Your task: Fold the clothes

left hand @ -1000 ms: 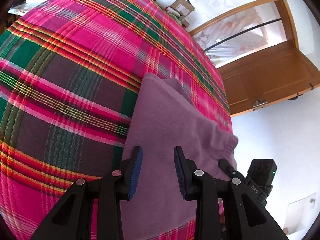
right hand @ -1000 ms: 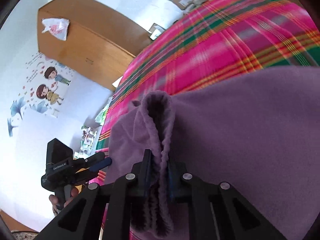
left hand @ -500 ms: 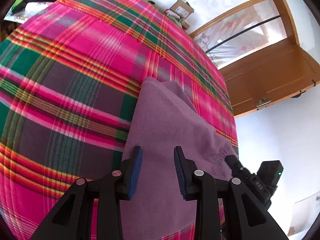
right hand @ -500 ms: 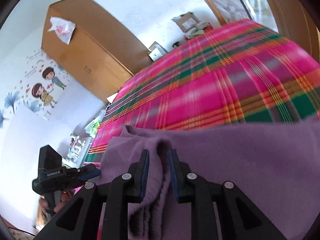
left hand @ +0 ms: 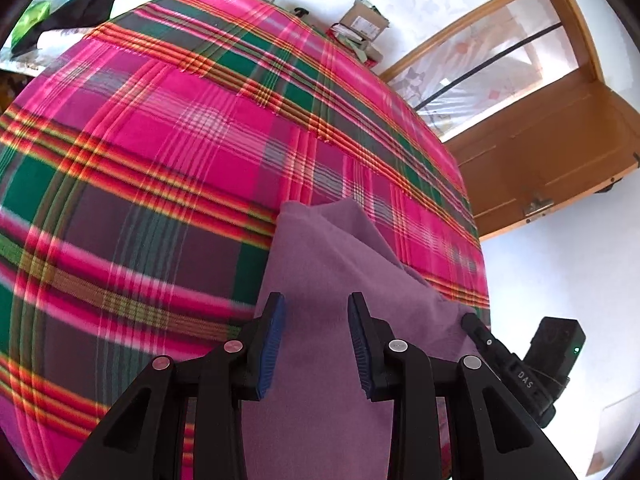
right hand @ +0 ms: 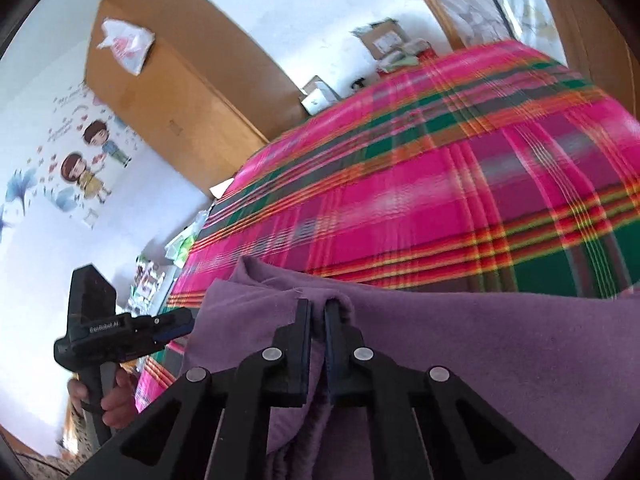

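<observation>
Purple garment (left hand: 320,272) lies on a pink plaid bedspread (left hand: 160,152) beside a wooden door (left hand: 552,152).

Home bedroom. A bed under a pink-and-green plaid blanket (left hand: 180,152) fills the centre; wooden wardrobe (right hand: 172,96) upper left; cartoon wall stickers (right hand: 86,156) at left (child's room, perhaps); wooden door (left hand: 552,152) at right; cardboard boxes (left hand: 362,20) against the far wall.

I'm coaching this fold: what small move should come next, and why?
Probably close the left tool on the purple garment. Its jaws stand open over the cloth, while the right tool has just closed on a fold, so one edge is unheld.
</observation>
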Demonstrator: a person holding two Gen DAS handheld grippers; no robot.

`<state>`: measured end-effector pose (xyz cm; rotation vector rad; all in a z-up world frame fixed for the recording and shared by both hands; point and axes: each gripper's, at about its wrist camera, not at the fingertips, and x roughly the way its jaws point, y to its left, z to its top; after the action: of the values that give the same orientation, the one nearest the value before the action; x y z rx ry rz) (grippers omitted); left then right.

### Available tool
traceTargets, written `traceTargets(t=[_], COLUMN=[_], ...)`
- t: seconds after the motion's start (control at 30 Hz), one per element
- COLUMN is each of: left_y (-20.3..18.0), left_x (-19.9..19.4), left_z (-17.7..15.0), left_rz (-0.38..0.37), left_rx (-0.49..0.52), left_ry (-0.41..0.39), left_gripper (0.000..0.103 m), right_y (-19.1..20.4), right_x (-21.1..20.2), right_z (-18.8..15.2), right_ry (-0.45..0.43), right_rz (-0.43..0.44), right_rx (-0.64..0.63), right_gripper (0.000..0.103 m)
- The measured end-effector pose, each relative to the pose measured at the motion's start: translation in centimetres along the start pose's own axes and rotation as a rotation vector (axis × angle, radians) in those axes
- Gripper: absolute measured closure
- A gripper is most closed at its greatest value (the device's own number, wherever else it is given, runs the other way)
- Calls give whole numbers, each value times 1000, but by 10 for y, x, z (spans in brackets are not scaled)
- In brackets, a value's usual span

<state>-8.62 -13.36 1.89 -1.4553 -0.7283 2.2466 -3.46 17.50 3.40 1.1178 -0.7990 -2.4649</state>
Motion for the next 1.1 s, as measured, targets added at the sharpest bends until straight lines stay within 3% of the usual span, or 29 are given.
traceTargets(t=[0.23, 0.4, 0.63, 0.77, 0.9, 0.97, 1.1], left_y=[2, 3, 0, -2, -2, -2, -2], left_x=[11, 13, 11, 11, 12, 12, 12], left_z=[5, 7, 5, 4, 5, 4, 4], left_rz=[18, 19, 31, 34, 39, 41, 43], left_rx=[2, -11, 0, 7, 1, 0, -4], left_ry=[8, 11, 9, 6, 8, 7, 5], left_gripper=[69, 69, 69, 69, 69, 69, 69], right_y=[-1, 8, 8, 15, 31, 37, 41], right_x=[11, -12, -46, -55, -49, -51, -56], right_z=[-3, -7, -42, -61, -74, -76, -75], right_ry=[34, 12, 52, 94, 125, 119, 109], right_rz=[-53, -34, 109, 176, 127, 103, 135], right_rx=[-35, -61, -67, -122, -213, -259, -269], right_gripper=[96, 92, 89, 73, 76, 95, 96])
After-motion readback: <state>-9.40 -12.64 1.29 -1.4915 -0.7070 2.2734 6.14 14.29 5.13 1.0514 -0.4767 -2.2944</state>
